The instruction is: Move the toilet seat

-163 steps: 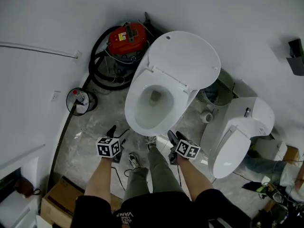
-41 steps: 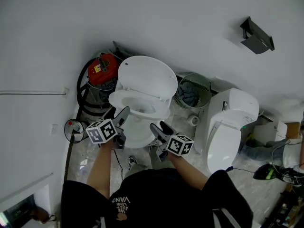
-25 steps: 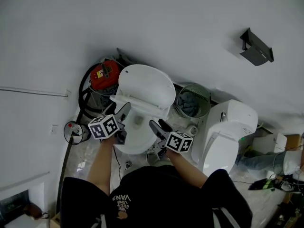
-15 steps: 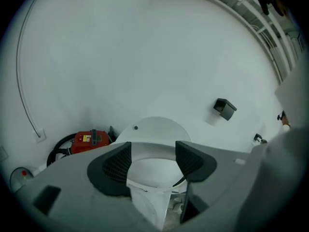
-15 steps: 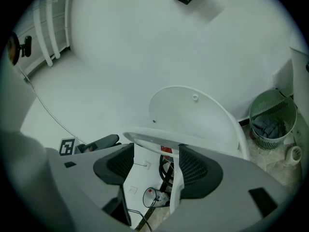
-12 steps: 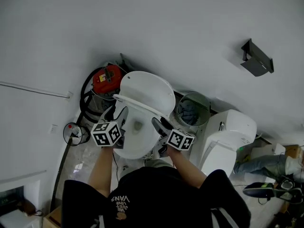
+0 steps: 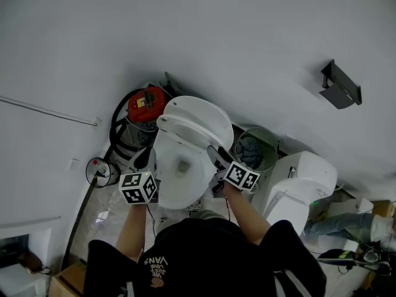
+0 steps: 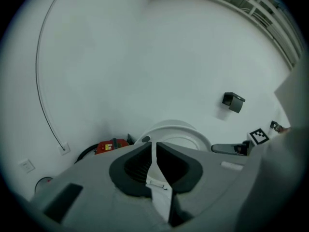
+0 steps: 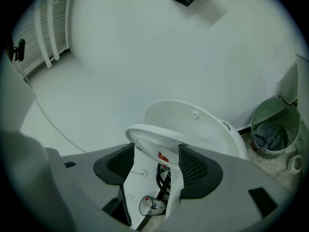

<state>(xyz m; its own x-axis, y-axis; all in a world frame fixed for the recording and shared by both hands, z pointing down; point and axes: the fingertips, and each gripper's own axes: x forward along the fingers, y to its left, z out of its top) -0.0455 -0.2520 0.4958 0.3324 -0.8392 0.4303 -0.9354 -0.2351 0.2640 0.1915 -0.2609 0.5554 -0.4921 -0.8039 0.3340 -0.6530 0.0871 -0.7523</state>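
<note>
A white toilet bowl [image 7: 179, 181] stands against the wall with its lid [image 7: 204, 116] up. The toilet seat [image 7: 185, 132] is lifted off the bowl and tilted, a little apart from the lid. My right gripper [image 7: 216, 155] is at the seat's right side. In the right gripper view the seat's rim [image 9: 154, 135] fills the wide gap between the right gripper's [image 9: 155, 161] pads, in front of the lid [image 9: 193, 120]. My left gripper [image 7: 148, 159] is by the bowl's left side. Its jaws are closing to a thin slit [image 8: 154, 151] with nothing gripped.
A red vacuum [image 7: 147, 101] with a black hose sits behind the toilet on the left. A green wire basket [image 7: 253, 148] and a second white toilet [image 7: 297, 187] stand to the right. A small round object [image 7: 99, 172] lies by the left wall. A dark box [image 7: 340, 85] hangs on the wall.
The seat has risen from the bowl towards the lid, with the right gripper moving up along it. The left gripper's jaws have gone from wide open to almost shut.
</note>
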